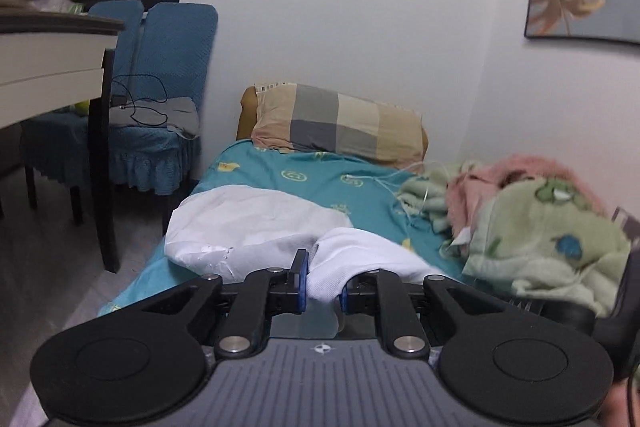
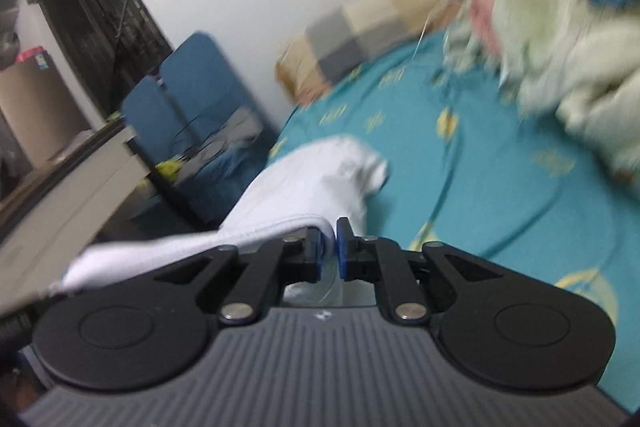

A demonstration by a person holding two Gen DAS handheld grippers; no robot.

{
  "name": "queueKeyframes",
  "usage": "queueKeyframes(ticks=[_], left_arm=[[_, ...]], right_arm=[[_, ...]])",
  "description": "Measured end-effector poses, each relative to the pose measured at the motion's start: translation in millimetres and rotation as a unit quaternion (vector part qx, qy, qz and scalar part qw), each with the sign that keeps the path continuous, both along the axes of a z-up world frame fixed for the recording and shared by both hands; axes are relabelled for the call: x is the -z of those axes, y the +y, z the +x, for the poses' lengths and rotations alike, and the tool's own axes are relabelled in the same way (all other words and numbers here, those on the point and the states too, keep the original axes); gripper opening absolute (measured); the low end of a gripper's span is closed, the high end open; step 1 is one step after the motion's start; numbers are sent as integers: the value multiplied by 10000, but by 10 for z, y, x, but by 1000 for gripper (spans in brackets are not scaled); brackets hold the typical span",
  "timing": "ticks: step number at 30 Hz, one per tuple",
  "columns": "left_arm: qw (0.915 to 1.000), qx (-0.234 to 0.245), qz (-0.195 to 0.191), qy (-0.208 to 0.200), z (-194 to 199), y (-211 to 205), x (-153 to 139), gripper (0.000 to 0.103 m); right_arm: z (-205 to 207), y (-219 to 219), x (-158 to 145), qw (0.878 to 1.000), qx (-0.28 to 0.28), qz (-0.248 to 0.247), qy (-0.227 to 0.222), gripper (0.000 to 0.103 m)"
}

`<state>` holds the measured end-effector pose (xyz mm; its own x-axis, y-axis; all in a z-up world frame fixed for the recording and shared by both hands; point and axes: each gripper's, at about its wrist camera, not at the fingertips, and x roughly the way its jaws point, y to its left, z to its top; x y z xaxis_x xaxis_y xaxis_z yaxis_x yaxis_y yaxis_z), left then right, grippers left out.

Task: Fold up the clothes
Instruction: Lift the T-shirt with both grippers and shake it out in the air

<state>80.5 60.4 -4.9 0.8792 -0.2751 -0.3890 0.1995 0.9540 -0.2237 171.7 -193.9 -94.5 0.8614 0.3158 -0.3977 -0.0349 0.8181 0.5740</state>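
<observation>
Garment: a white knit garment [image 1: 256,223], perhaps a T-shirt, lies in a bunched heap on the near left part of the bed [image 1: 320,183], over the teal sheet; it is not flat and shows no neat fold.

Left gripper [image 1: 322,285]: its fingers [image 1: 301,281] stand a little apart with a thick roll of the white cloth filling the gap, so it looks closed onto the fabric.

Right gripper [image 2: 329,251]: its fingers [image 2: 314,247] are almost together, pinching a stitched hem or edge of the same garment [image 2: 320,179], which lifts off the bed and trails away to the left.

Handling: I judge the cloth light, soft and limp; it sags and creases wherever it is not held, and it will not keep a shape by itself. It is not fragile, though thin knit may slide out of a shallow pinch.

Where to hold: hems, seams and corners look best, since a doubled edge gives more to bite on than the middle of a panel.

Surroundings: a crumpled green and pink blanket [image 1: 540,227] sits at the right, a checked pillow [image 1: 340,123] at the far end, and a thin white cable [image 1: 384,181] on the sheet could snag.

Blur: the right wrist view is smeared, so fine detail there is uncertain.
</observation>
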Motion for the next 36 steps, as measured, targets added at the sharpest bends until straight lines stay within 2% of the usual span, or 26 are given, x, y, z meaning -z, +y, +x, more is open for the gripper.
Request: queueKeyframes(ticks=[3,5,7,10,14,18,21,23,26,31,36], left_arm=[[9990,-47,-400,190,-4,138,-17,15],[9984,-66,-516,218,31,260,-21,15],[9983,-82,-553,192,59,339,-33,15],[9977,-121,-642,189,101,396,-27,15],[9970,-172,-730,206,121,456,-23,14],[9974,-167,-698,110,141,455,-33,14],[9972,-173,-726,-43,124,455,-74,14],[9971,-119,-739,-146,95,434,-106,13],[9968,-46,-645,-469,7,376,-216,12],[9907,100,-681,-1173,-221,356,-671,11],[9808,226,-700,-1808,-527,259,-1440,11]], right_arm=[[67,113,115,9989,-256,85,389,23],[105,197,188,9968,-443,122,648,35],[135,267,255,9932,-702,232,897,39],[172,378,343,9854,-1093,337,1264,39],[99,618,367,9776,-1376,-615,1466,38],[-70,849,307,9653,-1279,-1859,1313,37],[-195,740,174,9737,-550,-1996,948,36],[-247,603,42,9810,-158,-1820,651,18],[-384,480,-226,9831,310,-1805,25,9],[-716,351,-923,9657,865,-2107,-1249,7],[-1059,224,-1859,9414,1153,-2203,-2278,7]])
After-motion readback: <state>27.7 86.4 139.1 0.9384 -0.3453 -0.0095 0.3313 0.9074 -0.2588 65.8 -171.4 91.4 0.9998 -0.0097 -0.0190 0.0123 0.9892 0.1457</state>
